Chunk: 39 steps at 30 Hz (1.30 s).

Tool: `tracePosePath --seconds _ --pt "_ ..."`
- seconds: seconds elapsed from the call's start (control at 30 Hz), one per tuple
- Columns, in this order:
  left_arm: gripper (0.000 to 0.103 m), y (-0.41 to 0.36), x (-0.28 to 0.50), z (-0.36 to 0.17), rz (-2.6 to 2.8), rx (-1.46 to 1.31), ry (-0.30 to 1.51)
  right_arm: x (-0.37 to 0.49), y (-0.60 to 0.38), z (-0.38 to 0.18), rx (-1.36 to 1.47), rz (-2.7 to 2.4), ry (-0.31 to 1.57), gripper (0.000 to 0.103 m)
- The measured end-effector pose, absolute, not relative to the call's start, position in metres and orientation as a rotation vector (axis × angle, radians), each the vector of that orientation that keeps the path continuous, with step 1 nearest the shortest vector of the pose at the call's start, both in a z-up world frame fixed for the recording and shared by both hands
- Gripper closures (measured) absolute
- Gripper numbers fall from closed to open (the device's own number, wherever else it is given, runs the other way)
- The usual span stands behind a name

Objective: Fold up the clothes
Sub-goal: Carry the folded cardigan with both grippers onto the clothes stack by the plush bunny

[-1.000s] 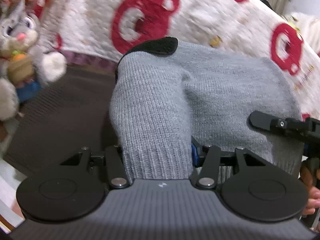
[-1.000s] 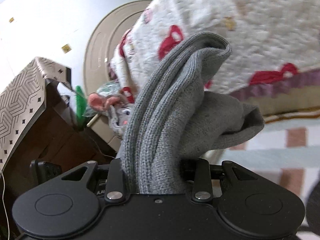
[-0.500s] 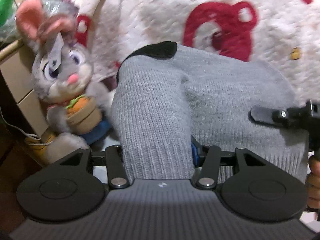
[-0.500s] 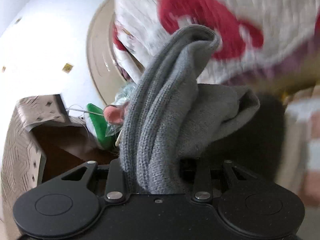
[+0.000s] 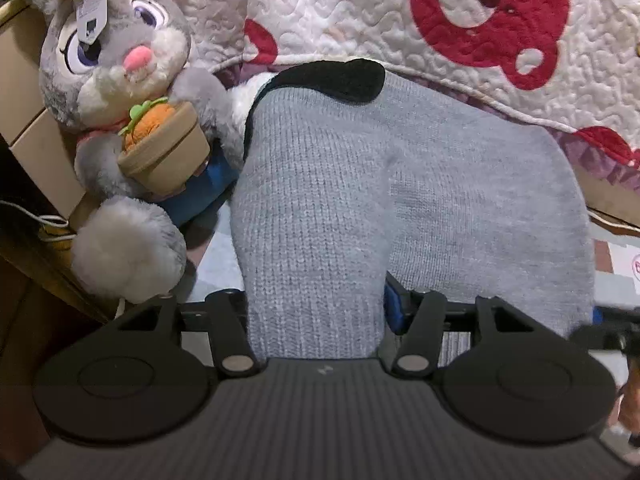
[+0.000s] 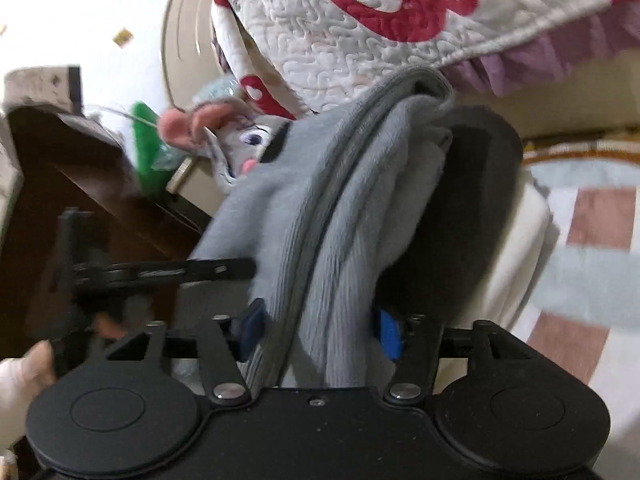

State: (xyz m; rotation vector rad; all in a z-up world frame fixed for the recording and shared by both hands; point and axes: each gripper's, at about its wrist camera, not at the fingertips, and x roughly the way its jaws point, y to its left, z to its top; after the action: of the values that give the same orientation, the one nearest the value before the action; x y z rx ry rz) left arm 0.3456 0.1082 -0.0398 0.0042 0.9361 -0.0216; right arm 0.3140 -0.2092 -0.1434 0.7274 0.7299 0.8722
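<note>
Here I hold a grey knitted sweater (image 5: 400, 200) with both tools. In the left wrist view the left gripper (image 5: 316, 312) has a thick fold of the knit between its jaws; the cloth fills the whole gap and rises from it, and the jaws are opening a little at this moment. As far as I can see, the pads are still against the wool. The sweater bulges up and away from the gripper, and a black collar piece (image 5: 336, 78) lies on its far top edge.

In the right wrist view the right gripper (image 6: 316, 332) has several folded layers of the same sweater (image 6: 340, 208) between its jaws. These jaws are opening now, and the blue pads (image 6: 390, 334) stand a little away from the cloth on both sides, so the bundle is loose between them. At the left of this view I see the other tool's finger touching the sweater, rather blurred.

Behind the sweater hangs a white quilted blanket (image 5: 400, 12) with red bear figures. Just beside the sweater, on the left, sits a grey plush rabbit (image 5: 120, 80) that holds a toy pot with a carrot (image 5: 164, 144). Under everything lies a rug (image 6: 580, 220) with pale blue and reddish squares.
</note>
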Motion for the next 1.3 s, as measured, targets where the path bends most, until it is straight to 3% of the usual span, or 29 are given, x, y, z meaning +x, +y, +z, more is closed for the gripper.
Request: tracePosePath --seconds 0.27,0.3,0.33,0.43,0.57,0.67,0.73,0.83,1.1,1.23,1.3 --pt "0.054 0.102 0.362 -0.032 -0.053 0.063 0.897 0.327 -0.175 -0.159 0.751 0.854 0.724 0.026" --pt "0.054 0.102 0.365 -0.028 -0.051 0.056 0.898 0.334 -0.167 -0.158 0.728 0.849 0.731 0.03" --pt "0.055 0.103 0.369 -0.022 -0.044 0.041 0.902 0.339 -0.163 -0.153 0.73 0.855 0.725 0.054" --pt "0.056 0.113 0.375 0.001 -0.055 -0.063 0.868 0.342 -0.17 -0.129 0.843 0.894 0.658 0.062" --pt "0.054 0.118 0.378 0.015 -0.126 -0.093 0.793 0.323 -0.189 -0.095 0.778 0.848 0.48 0.062" --pt "0.053 0.113 0.397 -0.021 -0.076 -0.011 0.91 0.339 -0.19 -0.128 0.887 0.791 0.625 0.06" --pt "0.046 0.113 0.401 -0.046 -0.031 0.035 0.98 0.343 -0.181 -0.154 0.862 0.721 0.734 0.048" --pt "0.041 0.122 0.393 -0.046 -0.03 0.059 0.95 0.333 -0.178 -0.176 0.9 0.738 0.765 0.041" --pt "0.05 0.145 0.359 -0.023 -0.03 0.062 0.908 0.337 -0.188 -0.18 0.94 0.817 0.818 0.039" --pt "0.049 0.144 0.327 -0.034 -0.012 0.08 0.882 0.327 -0.185 -0.175 0.916 0.852 0.822 0.028" --pt "0.05 0.135 0.314 -0.032 -0.006 0.094 0.812 0.327 -0.177 -0.178 0.889 0.85 0.813 0.028"
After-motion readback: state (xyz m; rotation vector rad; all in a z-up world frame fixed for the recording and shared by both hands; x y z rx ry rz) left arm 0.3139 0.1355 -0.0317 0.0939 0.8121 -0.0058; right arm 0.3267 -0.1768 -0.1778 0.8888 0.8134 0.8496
